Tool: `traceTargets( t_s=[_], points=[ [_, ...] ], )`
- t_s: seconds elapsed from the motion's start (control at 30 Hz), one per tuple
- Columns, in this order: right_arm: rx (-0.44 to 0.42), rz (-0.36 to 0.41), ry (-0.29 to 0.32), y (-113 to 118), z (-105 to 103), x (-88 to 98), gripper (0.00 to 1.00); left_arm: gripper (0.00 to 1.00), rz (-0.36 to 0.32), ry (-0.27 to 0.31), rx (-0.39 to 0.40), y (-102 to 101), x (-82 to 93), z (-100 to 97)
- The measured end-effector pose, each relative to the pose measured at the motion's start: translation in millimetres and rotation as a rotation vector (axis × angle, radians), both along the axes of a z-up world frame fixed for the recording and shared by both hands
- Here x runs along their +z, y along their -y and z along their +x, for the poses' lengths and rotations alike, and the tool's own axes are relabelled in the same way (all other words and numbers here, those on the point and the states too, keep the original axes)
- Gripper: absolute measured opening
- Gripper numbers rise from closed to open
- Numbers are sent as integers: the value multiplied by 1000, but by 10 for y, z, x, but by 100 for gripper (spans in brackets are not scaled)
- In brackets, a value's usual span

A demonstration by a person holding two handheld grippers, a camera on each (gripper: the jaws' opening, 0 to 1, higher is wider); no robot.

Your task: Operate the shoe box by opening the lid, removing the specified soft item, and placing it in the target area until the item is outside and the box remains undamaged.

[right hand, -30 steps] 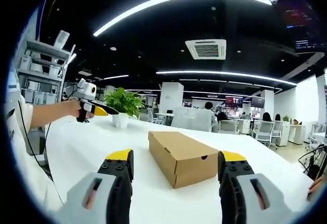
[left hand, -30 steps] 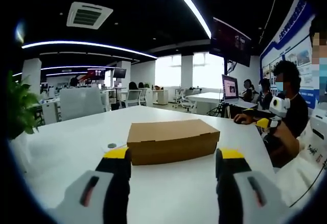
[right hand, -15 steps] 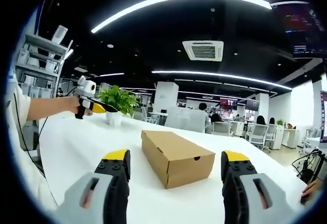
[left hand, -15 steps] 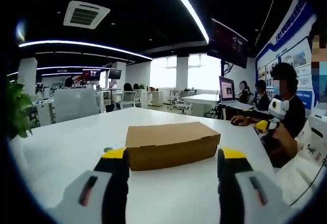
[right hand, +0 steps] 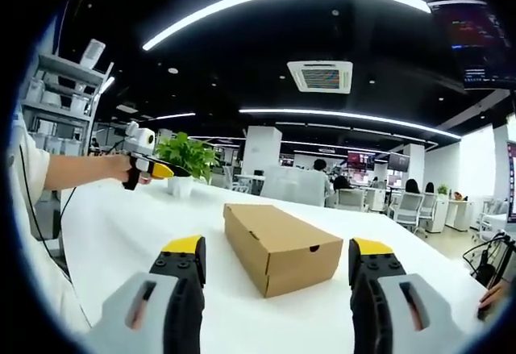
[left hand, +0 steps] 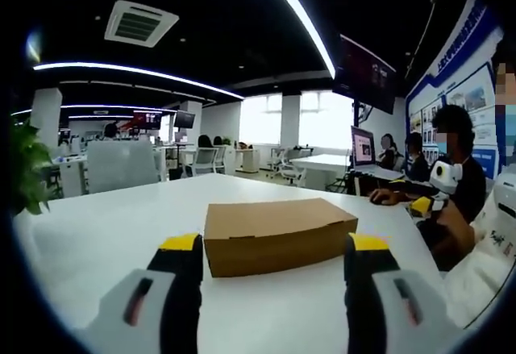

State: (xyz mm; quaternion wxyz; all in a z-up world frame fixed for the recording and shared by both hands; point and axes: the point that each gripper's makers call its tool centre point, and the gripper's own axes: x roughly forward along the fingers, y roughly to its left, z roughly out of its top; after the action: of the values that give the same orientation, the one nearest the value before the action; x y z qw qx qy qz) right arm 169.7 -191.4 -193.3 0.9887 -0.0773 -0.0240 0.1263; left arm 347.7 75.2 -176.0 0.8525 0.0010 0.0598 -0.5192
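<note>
Left gripper view: the left claw (left hand: 272, 245) is gaping wide, empty, facing the shoe box (left hand: 278, 234) lying lid-down on the white surface (left hand: 105, 233). Right gripper view: the right claw (right hand: 279, 249) is likewise spreading empty before the box; nothing is begun, so opening, removing and placing all remain.

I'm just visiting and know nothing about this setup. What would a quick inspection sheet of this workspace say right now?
Surface: white table, mostly bare.
Job's things: cardboard shoe box, lid shut, no damage seen.
Clutter: potted plant at the table's far end.
Tongs: left tongs open, right tongs open, both short of the box, holding nothing.
Cables: a thin dark cable hangs by the person's sleeve.
Surroundings: open office, chairs, monitors, ceiling lights, people seated.
</note>
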Motion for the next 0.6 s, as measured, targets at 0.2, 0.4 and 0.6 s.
traceTargets(
  t_s=[0.2, 0.4, 0.6],
  points=[
    [10, -2, -10, -26, 10, -21, 75, 70, 13, -21, 6, 11, -48, 46],
    [8, 22, -19, -12, 39, -40, 74, 67, 27, -19, 2, 15, -49, 104],
    [12, 36, -21, -17, 102, -33, 75, 67, 41, -23, -9, 81, -61, 214]
  ],
)
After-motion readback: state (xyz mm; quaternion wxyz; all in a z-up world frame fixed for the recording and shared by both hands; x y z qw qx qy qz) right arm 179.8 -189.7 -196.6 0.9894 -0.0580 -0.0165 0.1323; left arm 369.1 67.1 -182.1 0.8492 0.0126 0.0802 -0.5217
